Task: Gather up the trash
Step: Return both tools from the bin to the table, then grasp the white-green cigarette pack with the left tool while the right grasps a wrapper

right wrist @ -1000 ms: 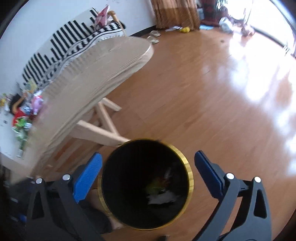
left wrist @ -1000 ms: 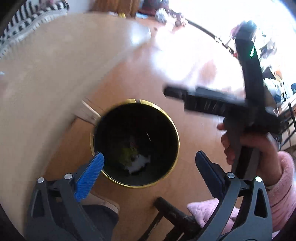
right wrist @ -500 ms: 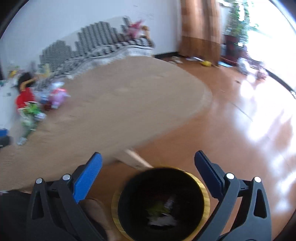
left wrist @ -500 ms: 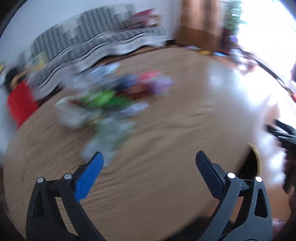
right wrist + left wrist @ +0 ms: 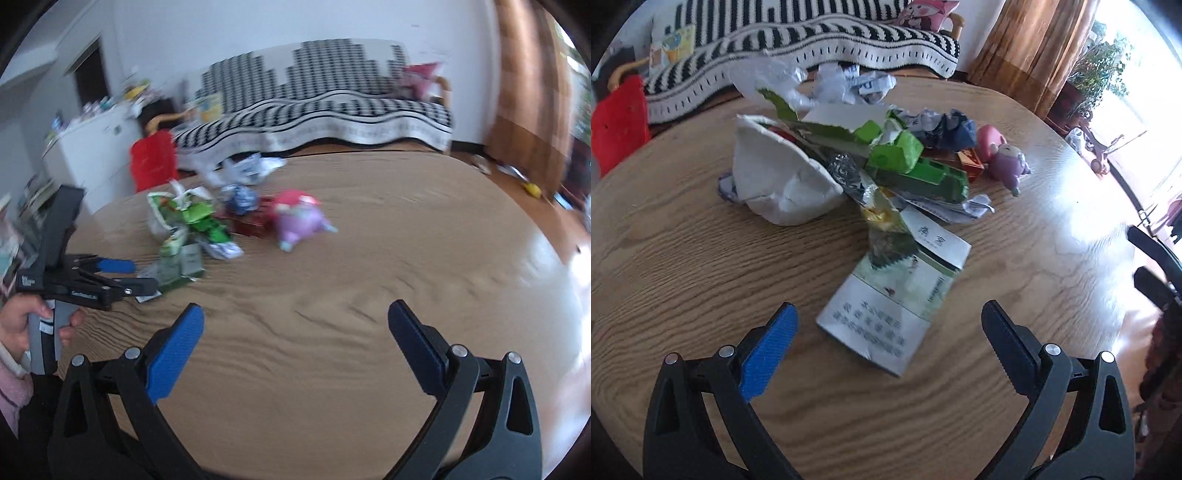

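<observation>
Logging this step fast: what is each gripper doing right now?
Left gripper: open, empty, just short of the flattened carton.
Right gripper: open, empty, over the bare wooden table.

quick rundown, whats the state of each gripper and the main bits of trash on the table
left gripper: open, empty, aimed at the flattened carton
right gripper: open, empty, over bare table
flattened carton: lying flat, nearest piece, untouched
white crumpled paper: crushed, resting on the table
green box: torn open, in the pile
purple toy: tipped over beside the pile
</observation>
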A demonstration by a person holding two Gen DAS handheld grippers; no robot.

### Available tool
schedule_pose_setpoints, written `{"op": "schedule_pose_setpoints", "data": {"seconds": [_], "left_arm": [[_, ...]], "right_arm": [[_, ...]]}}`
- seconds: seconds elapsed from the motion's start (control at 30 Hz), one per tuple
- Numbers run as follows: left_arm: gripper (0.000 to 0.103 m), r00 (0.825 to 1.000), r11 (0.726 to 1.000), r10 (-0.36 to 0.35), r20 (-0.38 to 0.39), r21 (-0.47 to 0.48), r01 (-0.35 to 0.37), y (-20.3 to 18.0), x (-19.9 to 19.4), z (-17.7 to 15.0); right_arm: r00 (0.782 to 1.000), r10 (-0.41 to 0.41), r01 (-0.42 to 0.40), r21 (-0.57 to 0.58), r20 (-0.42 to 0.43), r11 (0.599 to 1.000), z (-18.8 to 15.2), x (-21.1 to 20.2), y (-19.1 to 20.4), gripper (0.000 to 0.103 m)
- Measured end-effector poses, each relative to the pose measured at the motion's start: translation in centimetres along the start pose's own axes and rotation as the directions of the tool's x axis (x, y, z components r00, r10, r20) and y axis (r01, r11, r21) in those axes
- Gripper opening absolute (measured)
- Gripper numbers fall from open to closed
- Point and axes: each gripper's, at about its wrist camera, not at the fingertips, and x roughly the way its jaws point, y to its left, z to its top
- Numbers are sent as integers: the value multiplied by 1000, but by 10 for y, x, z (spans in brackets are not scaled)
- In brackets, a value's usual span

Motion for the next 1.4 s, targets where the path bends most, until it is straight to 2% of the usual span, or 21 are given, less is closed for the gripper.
{"op": "schedule_pose_setpoints", "data": {"seconds": [0.13, 0.23, 0.43, 0.57, 0.63, 0.67, 0.7, 0.77, 0.8, 1.03, 1.17, 1.4], "left_arm": [[97, 1000, 1000, -5, -11, 14, 6, 5, 8, 6], [97, 999, 999, -30, -13, 37, 31, 4, 13, 10], [97, 1000, 995, -12, -12, 96, 13, -6, 18, 10], [97, 1000, 986, 22, -9, 164, -20, -14, 21, 8], [97, 1000, 982, 29, -6, 187, -27, -16, 23, 7], [94, 1000, 981, 25, -3, 191, -24, -17, 22, 6], [82, 1000, 981, 21, 3, 192, -21, -18, 21, 6], [60, 999, 977, 40, 18, 208, -43, -22, 17, 6], [59, 1000, 980, 25, 9, 199, -26, -22, 17, 5], [57, 999, 977, 32, 18, 210, -35, -32, 11, -2], [57, 998, 984, 14, 63, 178, -25, -31, -3, -2], [57, 995, 986, -9, 104, 168, -9, -39, -18, -8]], "right_arm": [[996, 87, -90, -75, -35, 993, 24, 45, 23, 93], [983, 169, -174, -73, -67, 982, 39, 76, 35, 83], [962, 220, -243, -140, -160, 960, 62, 126, 51, 70], [934, 275, -307, -121, -227, 944, 60, 144, 53, 34], [927, 291, -325, -120, -238, 938, 56, 147, 53, 26], [924, 300, -334, -115, -237, 936, 55, 147, 53, 22], [923, 300, -334, -114, -239, 936, 54, 146, 54, 17], [930, 288, -322, -130, -228, 938, 50, 139, 54, 14], [934, 280, -314, -138, -221, 939, 48, 135, 56, 13], [952, 281, -294, -113, -118, 949, 43, 86, 50, 11], [958, 277, -281, -63, -73, 958, 34, 65, 43, 10], [961, 276, -276, -5, -33, 961, 23, 36, 39, 10]]}}
